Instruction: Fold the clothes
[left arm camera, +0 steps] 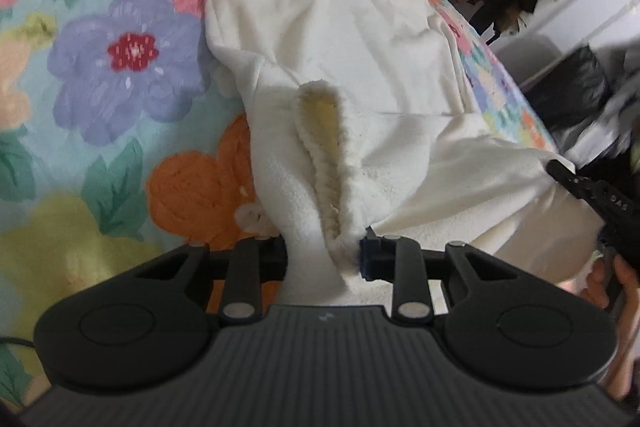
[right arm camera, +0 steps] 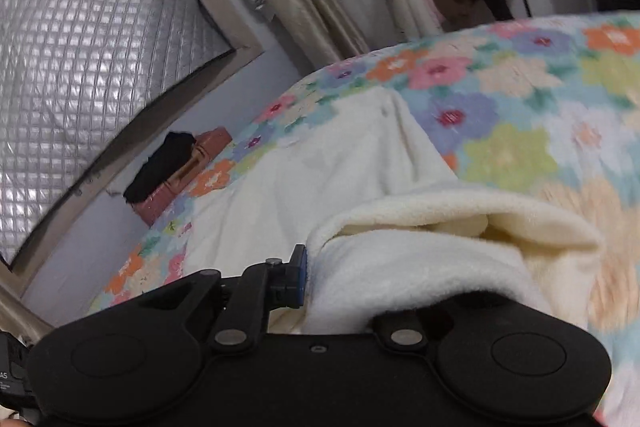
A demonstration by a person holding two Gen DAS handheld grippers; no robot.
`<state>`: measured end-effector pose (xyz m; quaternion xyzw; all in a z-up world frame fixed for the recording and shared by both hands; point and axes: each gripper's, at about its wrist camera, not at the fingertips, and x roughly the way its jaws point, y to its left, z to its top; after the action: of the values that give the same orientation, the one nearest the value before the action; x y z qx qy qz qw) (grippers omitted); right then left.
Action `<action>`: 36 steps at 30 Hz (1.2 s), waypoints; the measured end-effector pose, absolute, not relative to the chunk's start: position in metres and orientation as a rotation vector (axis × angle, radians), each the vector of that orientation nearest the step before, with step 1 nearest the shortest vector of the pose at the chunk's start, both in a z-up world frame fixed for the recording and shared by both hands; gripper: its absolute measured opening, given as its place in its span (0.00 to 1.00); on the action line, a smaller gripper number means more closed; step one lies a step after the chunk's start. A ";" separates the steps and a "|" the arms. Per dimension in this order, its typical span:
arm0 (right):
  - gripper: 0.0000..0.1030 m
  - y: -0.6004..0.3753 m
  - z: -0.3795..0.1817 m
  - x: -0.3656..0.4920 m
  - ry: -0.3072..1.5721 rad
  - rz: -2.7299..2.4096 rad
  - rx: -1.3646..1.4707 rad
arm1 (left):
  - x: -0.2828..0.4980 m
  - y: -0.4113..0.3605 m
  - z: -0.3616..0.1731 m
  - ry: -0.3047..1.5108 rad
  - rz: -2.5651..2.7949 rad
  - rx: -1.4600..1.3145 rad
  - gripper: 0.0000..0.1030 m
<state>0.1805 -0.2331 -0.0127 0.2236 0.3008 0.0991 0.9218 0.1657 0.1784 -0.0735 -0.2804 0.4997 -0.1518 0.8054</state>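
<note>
I am gripping the white fleece (left arm camera: 320,75) in both my left hand-held gripper (left arm camera: 324,255) and right hand-held gripper (right arm camera: 340,279), over the floral bed (left arm camera: 100,67); a quilted silver panel (right arm camera: 80,39) is filling the upper left.

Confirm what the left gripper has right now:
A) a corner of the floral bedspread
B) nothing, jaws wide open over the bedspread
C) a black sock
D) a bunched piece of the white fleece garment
D: in the left wrist view the left gripper pinches a bunched fold of the white fleece garment, above the floral bedspread.
</note>
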 end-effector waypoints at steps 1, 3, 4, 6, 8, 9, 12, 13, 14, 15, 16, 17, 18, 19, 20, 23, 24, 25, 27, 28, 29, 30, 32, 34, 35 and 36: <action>0.16 -0.230 -0.004 0.190 0.636 0.206 0.433 | 0.173 0.184 -0.075 1.105 -0.335 -0.646 0.27; 0.15 -0.222 0.010 0.212 0.696 0.219 0.384 | 0.186 0.192 -0.078 1.169 -0.341 -0.708 0.27; 0.15 -0.219 0.016 0.224 0.732 0.224 0.362 | 0.195 0.196 -0.080 1.200 -0.343 -0.740 0.27; 0.15 -0.210 0.026 0.252 0.806 0.216 0.338 | 0.214 0.204 -0.086 1.269 -0.352 -0.827 0.27; 0.15 -0.201 0.036 0.284 0.884 0.211 0.316 | 0.235 0.213 -0.089 1.305 -0.349 -0.896 0.27; 0.15 -0.195 0.042 0.302 0.915 0.212 0.307 | 0.248 0.218 -0.088 1.313 -0.346 -0.917 0.27; 0.20 -0.178 0.051 0.353 0.966 0.257 0.277 | 0.294 0.236 -0.088 1.297 -0.316 -0.996 0.29; 0.22 -0.174 0.053 0.369 0.959 0.271 0.268 | 0.313 0.243 -0.090 1.282 -0.308 -1.013 0.31; 0.33 -0.172 0.053 0.384 0.952 0.289 0.260 | 0.330 0.249 -0.094 1.260 -0.296 -1.021 0.32; 0.39 -0.172 0.053 0.396 0.937 0.312 0.263 | 0.347 0.257 -0.098 1.236 -0.282 -1.028 0.32; 0.40 -0.178 0.053 0.401 0.908 0.315 0.289 | 0.357 0.263 -0.103 1.220 -0.278 -1.049 0.32; 0.43 -0.184 0.052 0.405 0.878 0.319 0.315 | 0.364 0.269 -0.108 1.207 -0.277 -1.074 0.33; 0.46 -0.191 0.051 0.408 0.848 0.324 0.345 | 0.372 0.274 -0.113 1.193 -0.276 -1.098 0.33; 0.48 -0.200 0.049 0.407 0.821 0.333 0.385 | 0.374 0.276 -0.113 1.159 -0.291 -1.081 0.33; 0.51 -0.210 0.044 0.403 0.805 0.331 0.419 | 0.374 0.276 -0.112 1.118 -0.310 -1.050 0.33; 0.51 -0.235 0.030 0.390 0.785 0.313 0.437 | 0.371 0.277 -0.107 0.981 -0.356 -0.961 0.35; 0.51 -0.243 0.024 0.384 0.781 0.302 0.424 | 0.371 0.280 -0.104 0.933 -0.357 -0.938 0.36; 0.52 -0.250 0.018 0.378 0.780 0.297 0.409 | 0.369 0.284 -0.101 0.889 -0.351 -0.911 0.42; 0.52 -0.262 0.007 0.368 0.787 0.285 0.370 | 0.364 0.290 -0.094 0.845 -0.319 -0.822 0.52; 0.52 -0.267 0.001 0.367 0.796 0.282 0.353 | 0.363 0.290 -0.088 0.829 -0.314 -0.747 0.52; 0.52 -0.270 -0.004 0.365 0.806 0.285 0.335 | 0.361 0.288 -0.080 0.811 -0.314 -0.651 0.52; 0.52 -0.272 -0.010 0.364 0.815 0.289 0.313 | 0.358 0.287 -0.072 0.792 -0.315 -0.551 0.53; 0.53 -0.275 -0.020 0.365 0.822 0.293 0.275 | 0.349 0.284 -0.058 0.741 -0.327 -0.361 0.66; 0.53 -0.275 -0.030 0.369 0.822 0.294 0.248 | 0.334 0.279 -0.051 0.672 -0.363 -0.184 0.74; 0.53 -0.274 -0.034 0.371 0.822 0.299 0.242 | 0.326 0.279 -0.050 0.651 -0.376 -0.111 0.79; 0.53 -0.274 -0.036 0.374 0.820 0.303 0.235 | 0.320 0.277 -0.049 0.640 -0.386 -0.059 0.80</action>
<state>0.3739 -0.2741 -0.0364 0.1134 0.3961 0.1466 0.8993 0.3200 0.2773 -0.0494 -0.0287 0.3125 -0.1887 0.9305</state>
